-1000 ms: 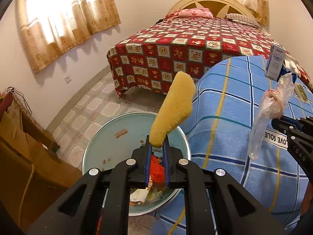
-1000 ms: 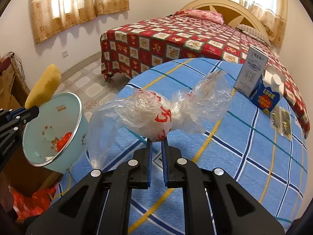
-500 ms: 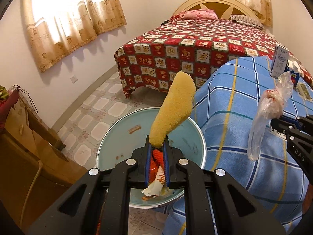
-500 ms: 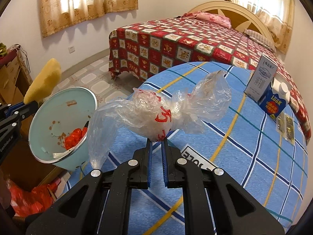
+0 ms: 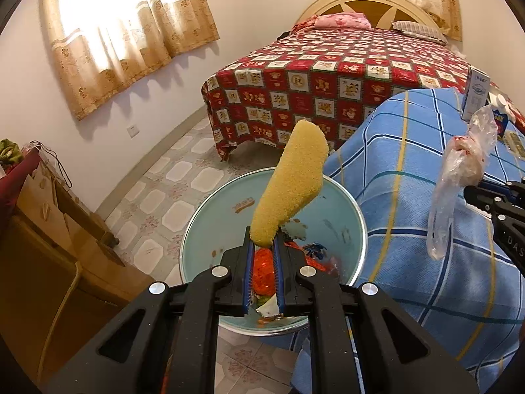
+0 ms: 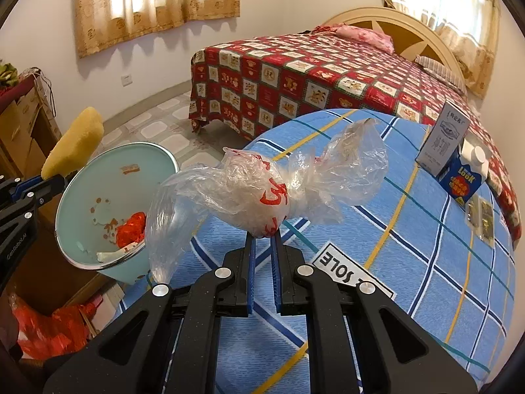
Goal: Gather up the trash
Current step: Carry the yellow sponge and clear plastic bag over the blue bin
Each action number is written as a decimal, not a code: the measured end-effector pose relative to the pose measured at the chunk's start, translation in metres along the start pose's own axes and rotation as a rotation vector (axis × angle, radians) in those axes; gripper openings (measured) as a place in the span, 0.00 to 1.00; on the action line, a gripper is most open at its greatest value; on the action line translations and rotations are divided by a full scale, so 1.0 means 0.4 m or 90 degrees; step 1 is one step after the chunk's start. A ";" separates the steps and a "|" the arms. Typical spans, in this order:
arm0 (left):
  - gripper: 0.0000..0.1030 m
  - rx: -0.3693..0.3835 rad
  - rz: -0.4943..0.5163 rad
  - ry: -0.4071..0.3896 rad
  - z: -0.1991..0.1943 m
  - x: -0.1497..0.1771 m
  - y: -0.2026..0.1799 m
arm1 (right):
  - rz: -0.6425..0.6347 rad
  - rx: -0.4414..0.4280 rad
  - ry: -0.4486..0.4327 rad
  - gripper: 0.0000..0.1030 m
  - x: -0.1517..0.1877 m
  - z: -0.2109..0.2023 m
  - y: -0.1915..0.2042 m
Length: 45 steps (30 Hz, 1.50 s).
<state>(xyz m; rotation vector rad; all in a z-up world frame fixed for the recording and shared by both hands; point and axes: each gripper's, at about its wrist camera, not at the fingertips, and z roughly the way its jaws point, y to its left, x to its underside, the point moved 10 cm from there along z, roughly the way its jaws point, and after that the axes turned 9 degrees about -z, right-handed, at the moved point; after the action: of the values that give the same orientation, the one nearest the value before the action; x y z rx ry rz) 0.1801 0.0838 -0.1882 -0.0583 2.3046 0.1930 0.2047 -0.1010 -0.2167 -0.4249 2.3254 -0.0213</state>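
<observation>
My left gripper (image 5: 263, 242) is shut on a yellow sponge (image 5: 290, 179) and holds it above a pale green trash bin (image 5: 359, 229) with red wrappers (image 5: 264, 267) inside. My right gripper (image 6: 262, 234) is shut on a crumpled clear plastic bag (image 6: 262, 187) with red print, held over the blue checked tablecloth (image 6: 410, 229). The bag also shows in the left wrist view (image 5: 459, 177). The bin (image 6: 70, 203) and sponge (image 6: 73, 147) show at left in the right wrist view.
A round table in the blue cloth stands right of the bin. On it are a white box (image 6: 443, 138), a blue carton (image 6: 466, 177) and small packets (image 6: 480, 216). A bed (image 5: 328, 75) is behind. Cardboard boxes (image 5: 42, 229) and a red bag (image 6: 49, 328) sit left.
Both grippers have moved left, toward the bin. The bin now sits more directly under the sponge, and its contents show more. Both grips hold as before.
</observation>
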 end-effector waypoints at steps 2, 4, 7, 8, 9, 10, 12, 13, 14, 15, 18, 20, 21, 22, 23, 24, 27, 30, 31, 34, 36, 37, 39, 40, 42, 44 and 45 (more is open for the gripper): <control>0.10 -0.003 0.000 0.000 -0.001 0.004 0.006 | -0.004 -0.001 -0.001 0.09 -0.001 0.000 0.007; 0.10 -0.006 0.000 0.001 0.000 0.007 0.013 | -0.006 -0.002 -0.001 0.09 -0.003 0.000 0.011; 0.10 -0.012 -0.001 0.002 0.003 0.011 0.026 | -0.010 -0.004 -0.002 0.09 -0.005 0.000 0.022; 0.10 -0.014 -0.003 0.002 0.004 0.012 0.031 | -0.011 -0.004 -0.002 0.09 -0.006 -0.001 0.026; 0.10 -0.016 -0.004 0.003 0.005 0.014 0.036 | -0.013 -0.005 -0.003 0.09 -0.007 -0.001 0.030; 0.10 -0.019 -0.005 0.003 0.006 0.015 0.040 | -0.014 -0.006 -0.003 0.09 -0.008 0.000 0.031; 0.10 -0.023 -0.008 0.004 0.008 0.017 0.049 | -0.017 -0.007 -0.003 0.09 -0.011 0.003 0.037; 0.10 -0.025 -0.010 0.005 0.010 0.018 0.055 | -0.019 -0.008 -0.003 0.09 -0.012 0.005 0.041; 0.10 -0.027 -0.011 0.005 0.012 0.019 0.059 | -0.021 -0.009 -0.002 0.09 -0.013 0.007 0.044; 0.10 -0.029 -0.012 0.006 0.014 0.019 0.064 | -0.025 -0.010 -0.002 0.09 -0.014 0.010 0.050; 0.10 -0.034 -0.019 0.009 0.021 0.018 0.079 | -0.031 -0.012 -0.001 0.09 -0.021 0.017 0.064; 0.10 -0.036 -0.023 0.010 0.024 0.018 0.088 | -0.034 -0.012 -0.001 0.09 -0.024 0.019 0.072; 0.10 -0.037 -0.025 0.010 0.025 0.017 0.091 | -0.037 -0.013 -0.001 0.09 -0.027 0.020 0.078; 0.10 -0.038 -0.026 0.010 0.025 0.018 0.095 | -0.038 -0.013 -0.002 0.09 -0.027 0.020 0.080; 0.10 -0.039 -0.028 0.011 0.027 0.018 0.098 | -0.039 -0.014 -0.002 0.09 -0.029 0.021 0.082; 0.10 -0.039 -0.029 0.011 0.028 0.017 0.101 | -0.041 -0.015 -0.002 0.09 -0.031 0.023 0.086; 0.10 -0.042 -0.032 0.012 0.031 0.018 0.107 | -0.045 -0.015 -0.002 0.09 -0.034 0.026 0.094; 0.10 -0.044 -0.033 0.015 0.038 0.017 0.113 | -0.050 -0.015 -0.002 0.09 -0.040 0.029 0.101; 0.10 -0.046 -0.035 0.016 0.041 0.018 0.116 | -0.052 -0.015 -0.002 0.09 -0.044 0.031 0.104; 0.10 -0.051 -0.039 0.019 0.049 0.017 0.123 | -0.056 -0.015 -0.002 0.09 -0.050 0.035 0.111; 0.10 -0.054 -0.043 0.022 0.057 0.017 0.130 | -0.063 -0.015 -0.003 0.09 -0.057 0.038 0.117; 0.10 -0.056 -0.045 0.023 0.060 0.018 0.134 | -0.065 -0.015 -0.003 0.09 -0.061 0.040 0.118; 0.10 -0.058 -0.048 0.025 0.065 0.018 0.139 | -0.072 -0.016 -0.005 0.09 -0.072 0.043 0.128; 0.10 -0.059 -0.049 0.025 0.068 0.018 0.142 | -0.073 -0.016 -0.005 0.09 -0.073 0.044 0.130; 0.10 -0.062 -0.052 0.027 0.071 0.017 0.147 | -0.078 -0.018 -0.007 0.09 -0.081 0.045 0.138; 0.10 -0.064 -0.054 0.027 0.073 0.016 0.154 | -0.083 -0.019 -0.009 0.09 -0.088 0.047 0.147; 0.10 -0.065 -0.056 0.027 0.075 0.015 0.157 | -0.086 -0.020 -0.010 0.09 -0.093 0.049 0.151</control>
<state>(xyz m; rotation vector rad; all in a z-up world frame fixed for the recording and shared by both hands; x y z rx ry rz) 0.1915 0.1506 -0.2051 -0.2167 2.3282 0.2673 0.2247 -0.0301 -0.2136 -0.5952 2.2814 -0.0461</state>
